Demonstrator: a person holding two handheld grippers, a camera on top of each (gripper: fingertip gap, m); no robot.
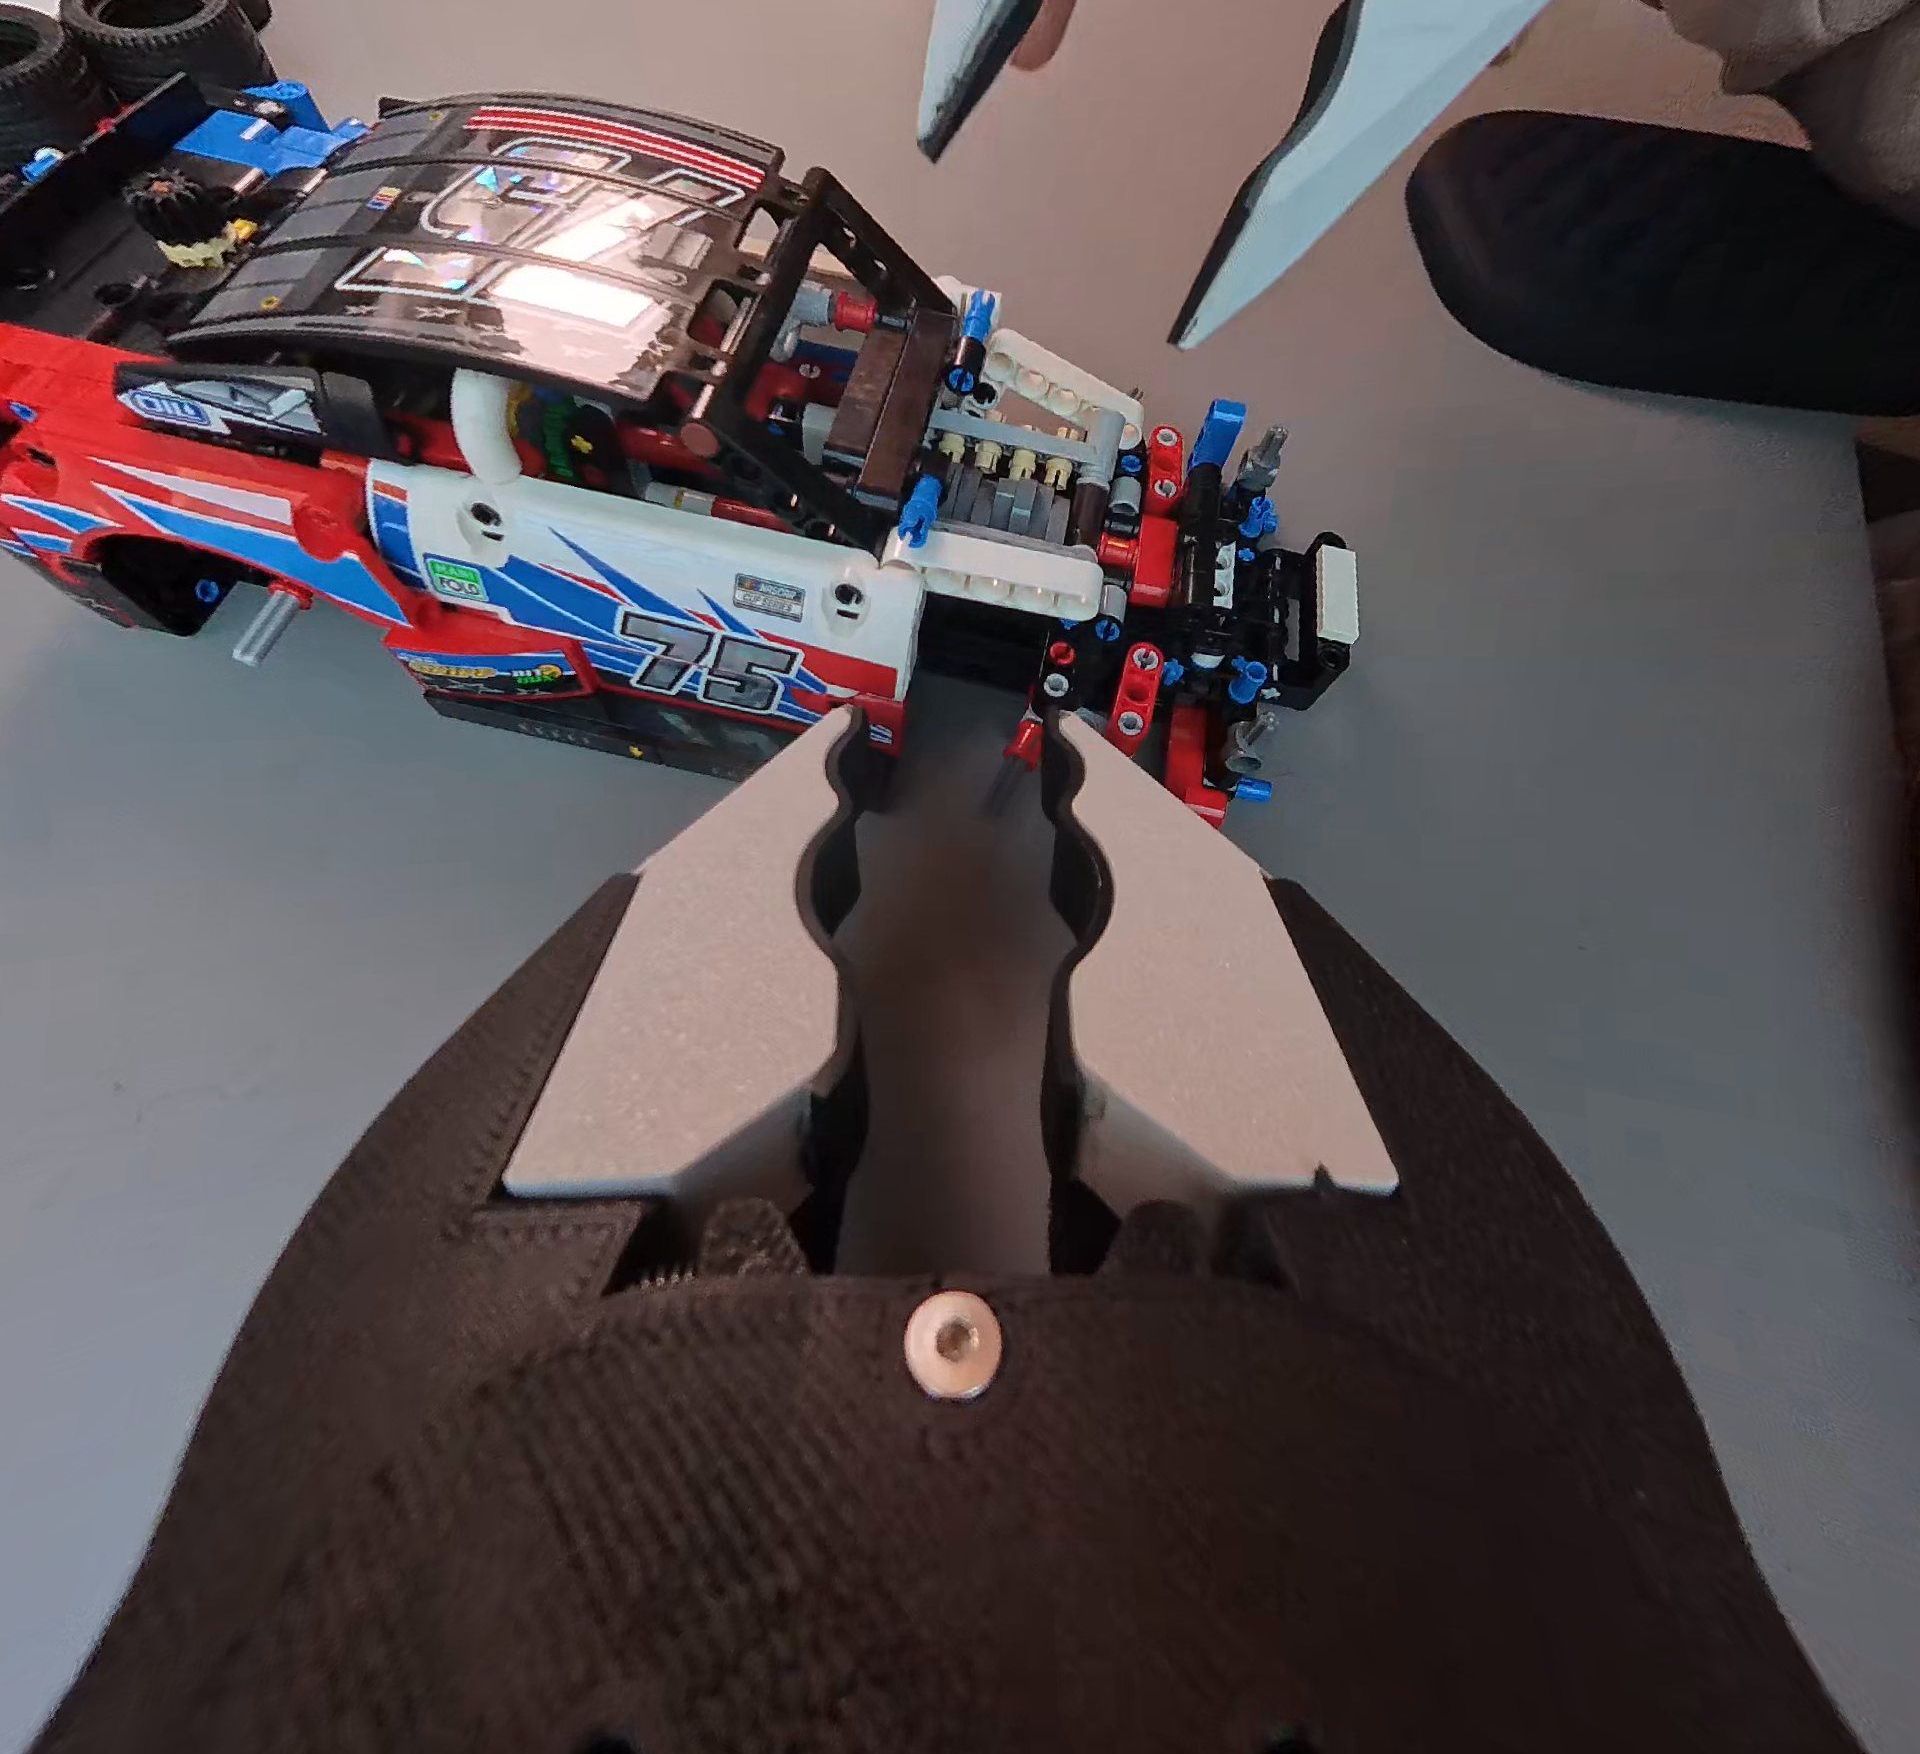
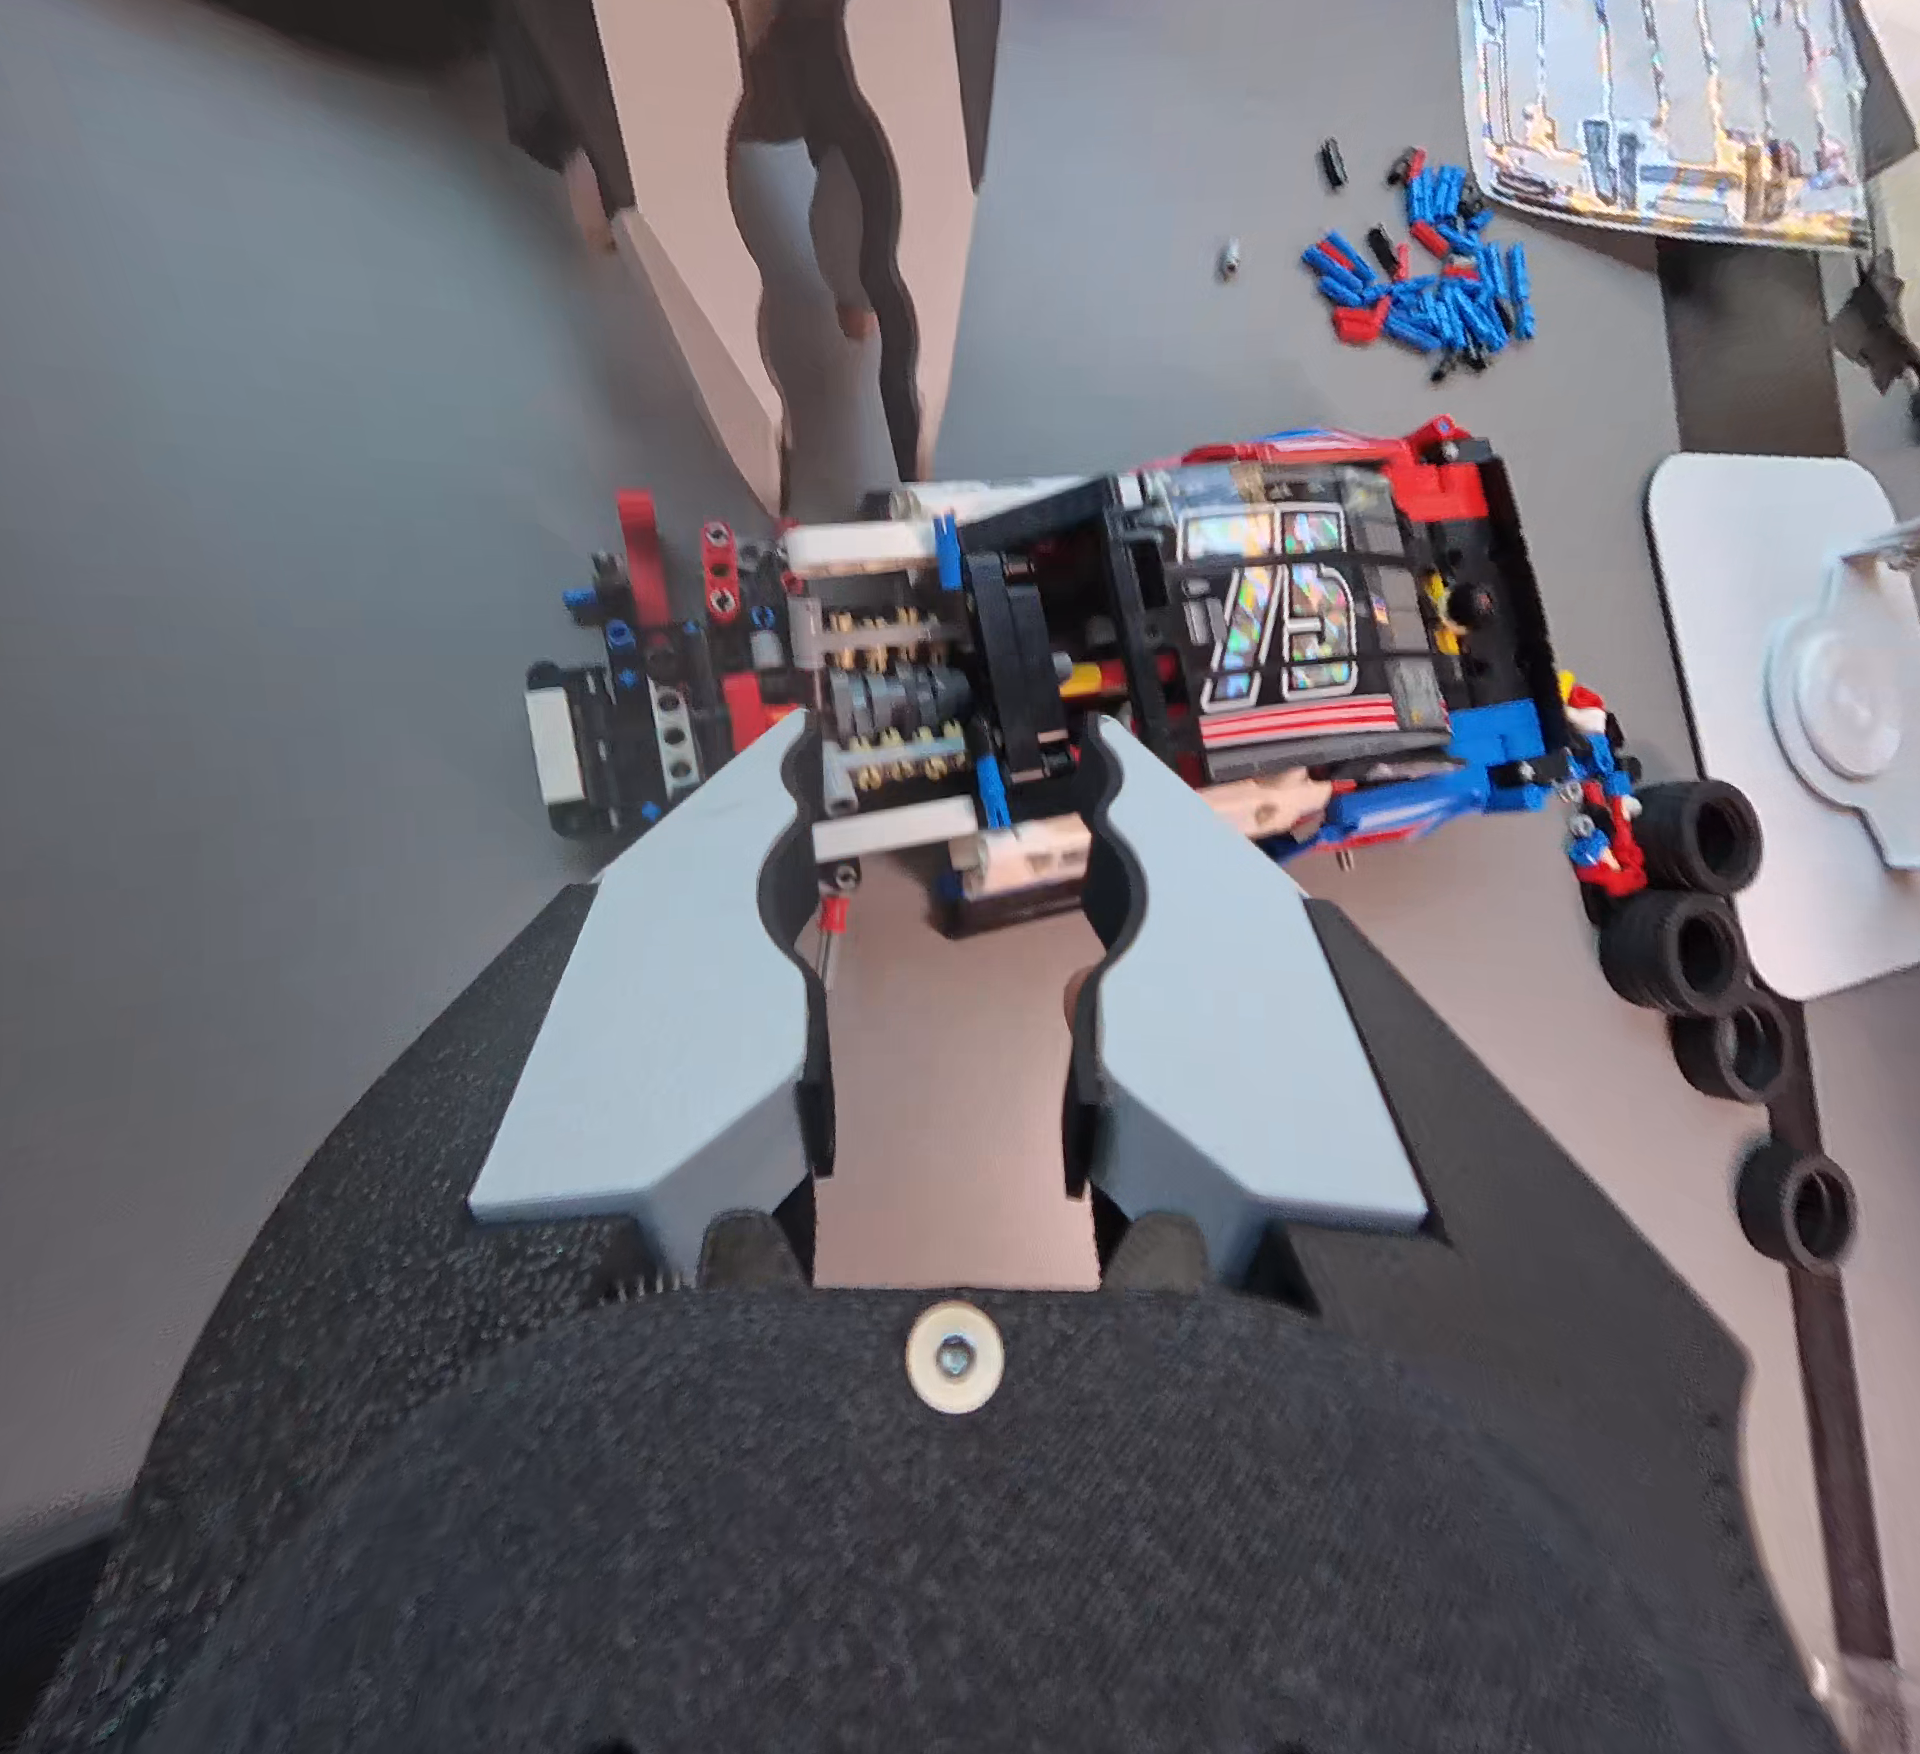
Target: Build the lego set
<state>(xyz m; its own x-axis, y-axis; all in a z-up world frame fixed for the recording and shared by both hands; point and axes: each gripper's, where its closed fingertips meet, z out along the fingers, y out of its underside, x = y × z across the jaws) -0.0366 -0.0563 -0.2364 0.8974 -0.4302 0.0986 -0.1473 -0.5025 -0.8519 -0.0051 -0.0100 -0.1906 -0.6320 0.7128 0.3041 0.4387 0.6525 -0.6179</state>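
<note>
One partly built lego race car (image 1: 582, 499) is seen lying on the grey table (image 1: 312, 925), its open engine bay at 1 o'clock of the left wrist view. Two grippers are shown. The left gripper (image 1: 951, 722) is held low beside the car's side, its jaws parted and nothing between them; a red pin (image 1: 1027, 743) stands just by its right fingertip. The right gripper (image 2: 945, 738) is held over the engine bay, its jaws spread and empty. In the right wrist view, four black tyres (image 2: 1704, 837) are counted at 3 o'clock, one heap of blue and red pins (image 2: 1429, 291) at 1 o'clock, and one shiny sticker sheet (image 2: 1662, 42) beyond it.
</note>
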